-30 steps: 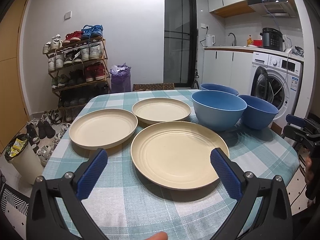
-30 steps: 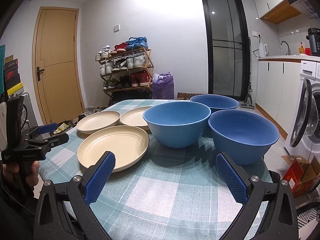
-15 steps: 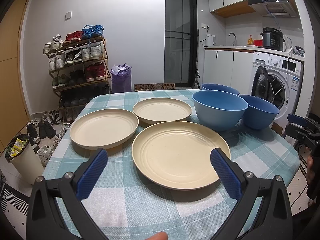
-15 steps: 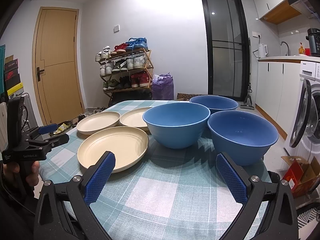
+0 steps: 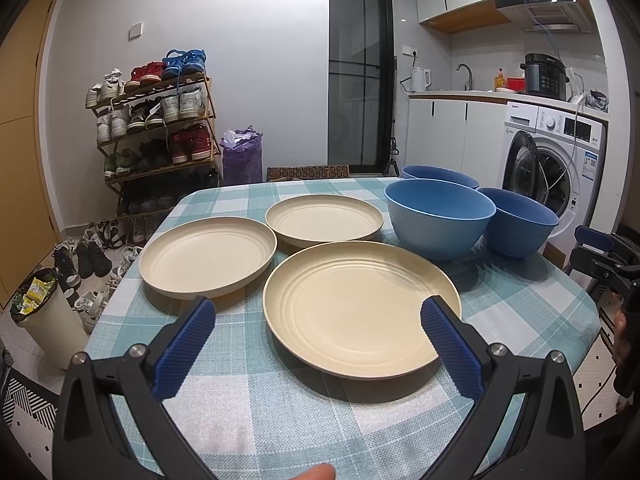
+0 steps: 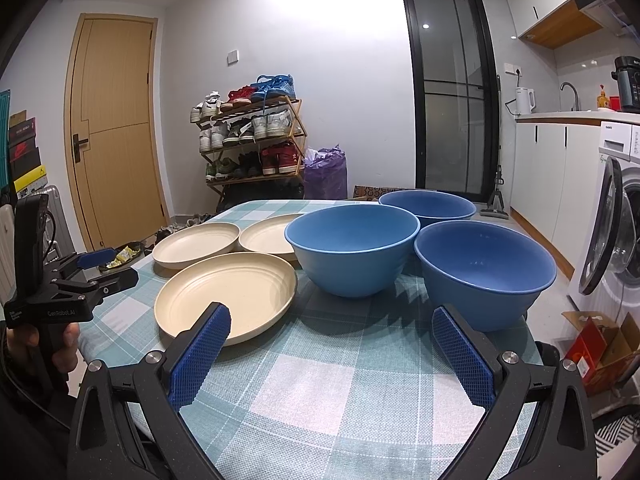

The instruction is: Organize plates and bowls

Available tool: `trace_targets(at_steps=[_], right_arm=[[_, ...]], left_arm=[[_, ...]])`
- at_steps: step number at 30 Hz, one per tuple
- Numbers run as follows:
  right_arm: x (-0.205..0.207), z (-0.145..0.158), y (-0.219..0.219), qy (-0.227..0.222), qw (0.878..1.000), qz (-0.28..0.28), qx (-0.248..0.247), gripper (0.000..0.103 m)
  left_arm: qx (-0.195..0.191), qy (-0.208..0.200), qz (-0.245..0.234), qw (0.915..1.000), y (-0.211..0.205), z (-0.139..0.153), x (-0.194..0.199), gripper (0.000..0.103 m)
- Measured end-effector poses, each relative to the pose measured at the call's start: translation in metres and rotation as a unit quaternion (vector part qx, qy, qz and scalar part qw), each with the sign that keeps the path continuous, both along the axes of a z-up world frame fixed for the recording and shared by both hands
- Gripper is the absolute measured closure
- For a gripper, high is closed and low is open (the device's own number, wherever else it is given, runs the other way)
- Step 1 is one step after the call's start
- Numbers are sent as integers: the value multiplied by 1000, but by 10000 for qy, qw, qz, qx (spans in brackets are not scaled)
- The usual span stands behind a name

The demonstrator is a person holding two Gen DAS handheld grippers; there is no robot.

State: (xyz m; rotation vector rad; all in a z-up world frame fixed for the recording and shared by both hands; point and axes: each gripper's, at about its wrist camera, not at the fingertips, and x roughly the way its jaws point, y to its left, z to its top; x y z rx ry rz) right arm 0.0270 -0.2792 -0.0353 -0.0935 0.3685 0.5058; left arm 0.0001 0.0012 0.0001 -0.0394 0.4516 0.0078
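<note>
Straight ahead of your left gripper, the nearest cream plate lies flat on the checked tablecloth, its near rim sitting between your two blue pads and just beyond their tips. Your jaws are spread wide with nothing between them but cloth and that plate edge, not touching it. Past the left pad sits a second cream plate, and dead ahead beyond the nearest one is the third cream plate; the three lie close together, rims nearly meeting.

Off past your right pad stand the bowls: the middle blue bowl just beside the far plate, the right blue bowl next to it, and the far blue bowl peeking up behind both. All upright.

Your right gripper is also released, jaws wide apart, holding nothing. The right blue bowl sits just beyond its right pad, the middle bowl ahead between the pads, the nearest plate beyond its left pad.

Further out: a shoe rack against the back wall, a purple bag beside it, a washing machine well off to the right.
</note>
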Motion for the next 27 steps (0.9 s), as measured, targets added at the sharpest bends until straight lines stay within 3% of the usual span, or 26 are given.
trace_targets(at_steps=[27], right_arm=[[4,16,5,-25,9998,42,-177,0]], left_arm=[[60,45,-35,10000,-2,5,4,0]])
